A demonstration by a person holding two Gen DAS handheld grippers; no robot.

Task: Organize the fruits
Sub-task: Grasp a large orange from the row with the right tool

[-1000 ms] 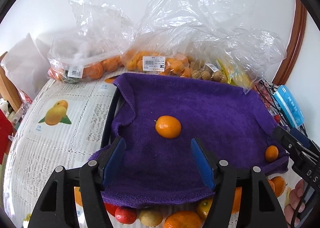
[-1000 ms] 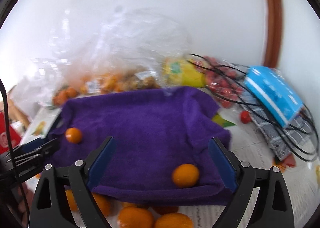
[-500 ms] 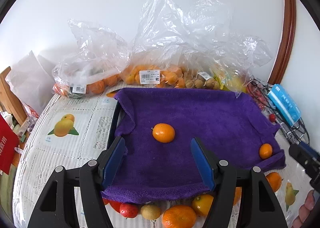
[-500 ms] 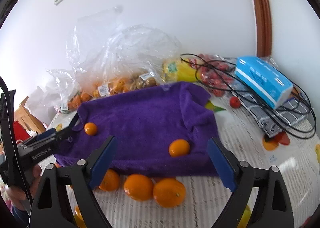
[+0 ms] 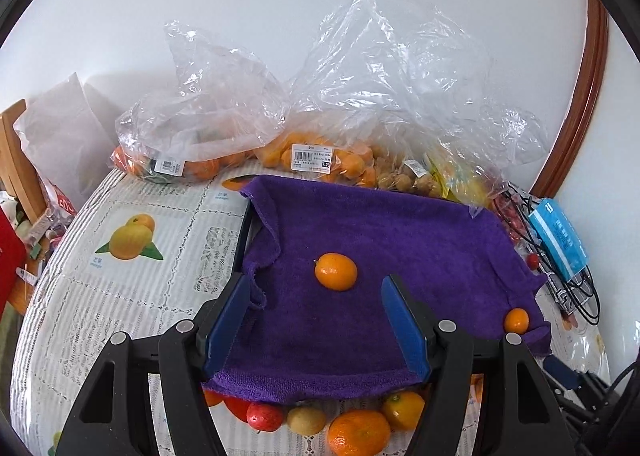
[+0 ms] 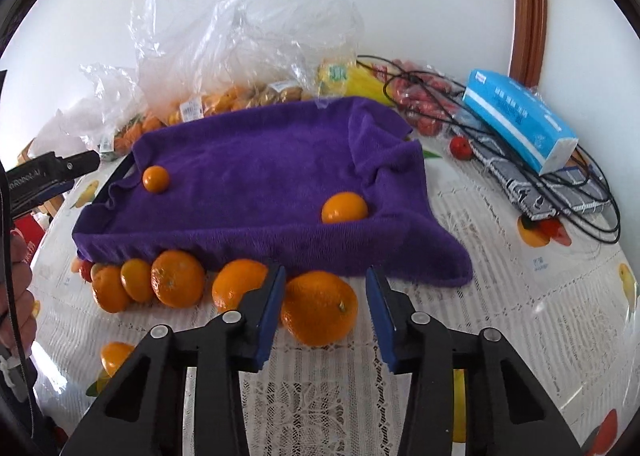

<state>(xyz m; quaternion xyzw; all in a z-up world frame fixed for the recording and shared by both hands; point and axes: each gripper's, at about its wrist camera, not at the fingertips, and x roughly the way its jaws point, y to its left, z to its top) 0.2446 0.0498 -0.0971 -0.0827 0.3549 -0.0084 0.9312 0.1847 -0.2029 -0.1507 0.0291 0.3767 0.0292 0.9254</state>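
Observation:
A purple towel (image 5: 400,240) covers a tray and holds two oranges (image 5: 335,271) (image 5: 516,320); the towel (image 6: 256,172) and both oranges (image 6: 344,208) (image 6: 155,179) also show in the right wrist view. My left gripper (image 5: 316,330) is open and empty above the towel's near edge. My right gripper (image 6: 325,314) is open, its fingers either side of a large orange (image 6: 319,308) on the tablecloth, the left pad at its skin. Several more oranges (image 6: 177,283) lie in a row along the towel's front edge.
Clear plastic bags of fruit (image 5: 320,160) stand behind the towel against the wall. A blue tissue pack (image 6: 520,120), black cables (image 6: 560,184) and small red fruits (image 6: 424,112) lie at the right. A red fruit (image 5: 264,416) and a yellow one (image 5: 307,420) lie by the towel.
My right gripper has pulled back from over the towel, dropped to the tablecloth and narrowed its jaws around the large orange. My left gripper has backed away a little.

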